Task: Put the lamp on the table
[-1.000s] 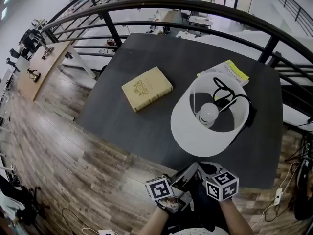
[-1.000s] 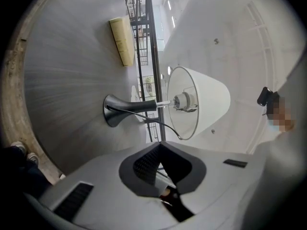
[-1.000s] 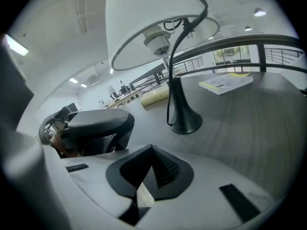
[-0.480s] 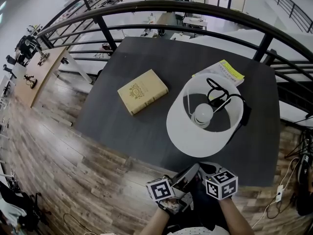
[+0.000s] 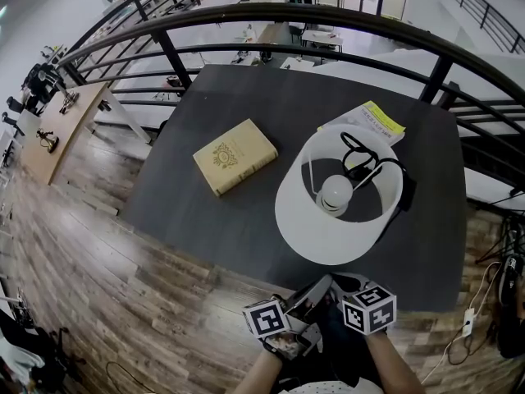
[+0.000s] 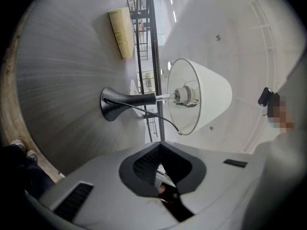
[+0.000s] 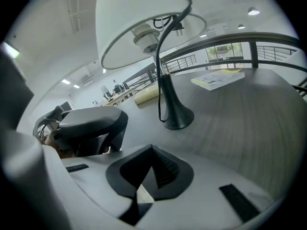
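The lamp stands upright on the dark table (image 5: 238,220), near its front right part. From above I see its white shade (image 5: 324,228), the bulb (image 5: 335,191) and a black cord (image 5: 371,164). In the left gripper view its black base (image 6: 111,104) rests on the tabletop, clear of the jaws. My left gripper (image 5: 312,294) and right gripper (image 5: 346,284) are both shut and empty. They are held close together off the table's near edge, just short of the lamp. The right gripper view shows the lamp base (image 7: 176,116) ahead of the shut right gripper (image 7: 152,151).
A tan book (image 5: 235,156) lies left of the lamp. A yellow-edged booklet (image 5: 373,123) lies behind it. A black curved railing (image 5: 328,15) runs along the table's far side. Wooden floor (image 5: 98,261) lies to the left and below the table's front edge.
The head view has shifted a little, so lamp and book sit slightly higher and further left. Both grippers stay shut in the same place.
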### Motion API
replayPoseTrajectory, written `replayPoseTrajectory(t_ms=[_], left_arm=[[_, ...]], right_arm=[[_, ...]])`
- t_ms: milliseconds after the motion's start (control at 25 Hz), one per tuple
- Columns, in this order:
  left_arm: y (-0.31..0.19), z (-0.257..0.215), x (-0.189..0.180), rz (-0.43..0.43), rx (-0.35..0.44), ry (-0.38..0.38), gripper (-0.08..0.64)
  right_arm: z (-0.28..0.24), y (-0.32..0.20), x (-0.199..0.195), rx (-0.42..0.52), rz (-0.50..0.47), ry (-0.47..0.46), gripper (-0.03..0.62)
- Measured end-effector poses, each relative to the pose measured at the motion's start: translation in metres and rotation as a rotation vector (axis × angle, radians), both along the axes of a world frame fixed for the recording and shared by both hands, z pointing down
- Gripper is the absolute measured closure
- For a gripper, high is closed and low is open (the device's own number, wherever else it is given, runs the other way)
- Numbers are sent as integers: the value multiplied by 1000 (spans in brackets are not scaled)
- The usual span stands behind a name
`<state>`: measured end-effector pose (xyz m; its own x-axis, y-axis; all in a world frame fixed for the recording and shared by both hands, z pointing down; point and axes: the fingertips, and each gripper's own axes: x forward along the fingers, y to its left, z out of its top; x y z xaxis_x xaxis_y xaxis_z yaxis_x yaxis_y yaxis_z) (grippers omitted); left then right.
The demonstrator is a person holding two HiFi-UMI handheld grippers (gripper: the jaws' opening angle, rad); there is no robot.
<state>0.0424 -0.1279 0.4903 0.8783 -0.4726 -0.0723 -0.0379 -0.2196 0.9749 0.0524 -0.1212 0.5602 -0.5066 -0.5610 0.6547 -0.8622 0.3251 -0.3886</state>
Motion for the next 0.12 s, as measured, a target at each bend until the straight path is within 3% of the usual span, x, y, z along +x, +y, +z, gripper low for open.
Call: replayPoseTrajectory(t_ms=[120], left_arm=[[0, -2, 1, 0, 4, 4, 552]], right_arm=[[0, 0, 1, 0, 0, 3, 583]])
